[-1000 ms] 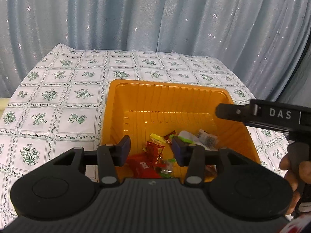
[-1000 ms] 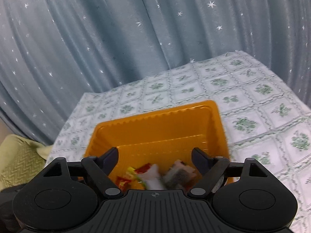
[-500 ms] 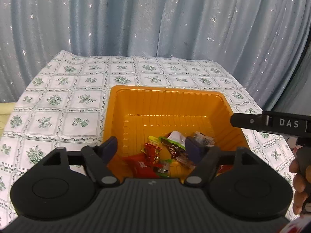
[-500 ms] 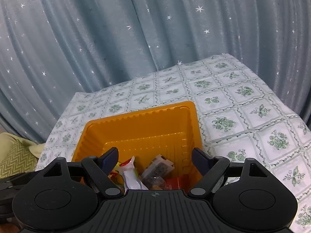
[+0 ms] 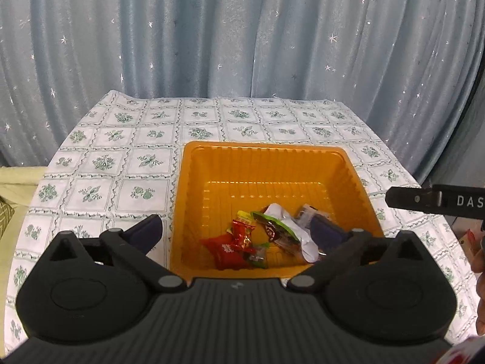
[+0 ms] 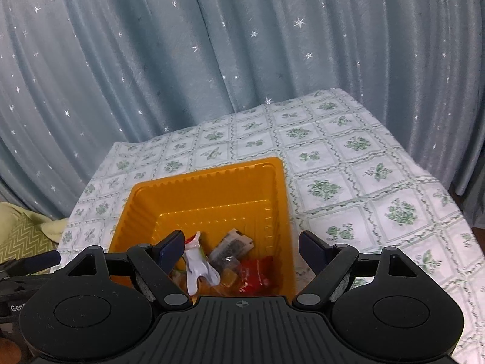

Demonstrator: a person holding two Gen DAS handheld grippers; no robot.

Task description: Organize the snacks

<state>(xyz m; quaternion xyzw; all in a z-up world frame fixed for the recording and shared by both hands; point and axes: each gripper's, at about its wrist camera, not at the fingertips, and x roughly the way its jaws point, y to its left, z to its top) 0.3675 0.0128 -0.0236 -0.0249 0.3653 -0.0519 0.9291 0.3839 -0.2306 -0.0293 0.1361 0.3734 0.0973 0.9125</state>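
An orange plastic tray (image 5: 266, 157) sits on the flowered tablecloth and holds several wrapped snacks at its near end: a red packet (image 5: 225, 250), a green-edged packet (image 5: 274, 230) and a white wrapper (image 5: 306, 239). My left gripper (image 5: 235, 233) is open and empty, above the tray's near edge. In the right wrist view the same tray (image 6: 206, 179) shows the white wrapper (image 6: 197, 265), a grey packet (image 6: 232, 250) and a red packet (image 6: 254, 277). My right gripper (image 6: 241, 248) is open and empty above the tray's near right corner.
The tablecloth (image 5: 121, 163) covers the table around the tray. A blue starred curtain (image 5: 242, 36) hangs behind it. The right gripper's finger (image 5: 436, 201) juts in at the right of the left wrist view. A yellow-green cushion (image 6: 21, 230) lies off the table's left.
My left gripper has opened wide and both grippers have pulled back and up from the tray. The snacks stay in the tray.
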